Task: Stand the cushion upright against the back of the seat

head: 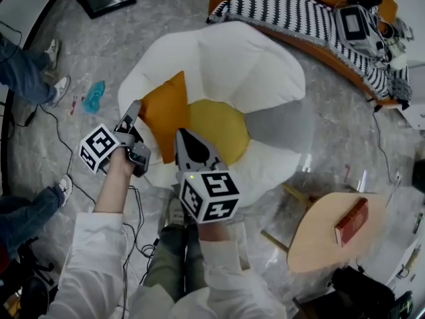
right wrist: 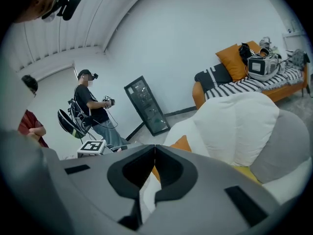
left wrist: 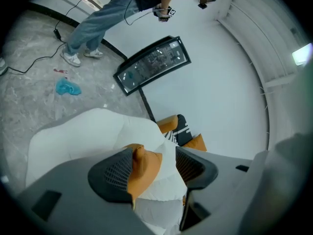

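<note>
Orange fabric marks the cushion point(head: 166, 108). It stands on edge at the left of the seat's yellow centre pad point(head: 218, 130) and leans against a white padded lobe of the flower-shaped chair point(head: 229, 52). A grey lobe point(head: 282, 126) forms the chair's right side.

The left claw point(head: 138, 129) sits at the cushion's outer lower edge. In the left gripper view it point(left wrist: 154, 155) is released, with its jaws wide apart. A corner of the cushion point(left wrist: 144, 168) pokes up between them, close against the left-hand pad, while the other pad stands clear of it with white chair fabric behind.

The right claw point(head: 182, 138) hangs over the near edge of the yellow pad, just beside the cushion's lower right corner. In the right gripper view it point(right wrist: 155, 148) is clenched, jaw tip to jaw tip, with nothing caught between. A sliver of the cushion point(right wrist: 182, 143) shows beyond it.

Farther back, an orange sofa point(head: 319, 48) carries a black-and-white striped blanket point(head: 285, 5). A round wooden table point(head: 325, 241) to the right bears a red book point(head: 352, 221).
</note>
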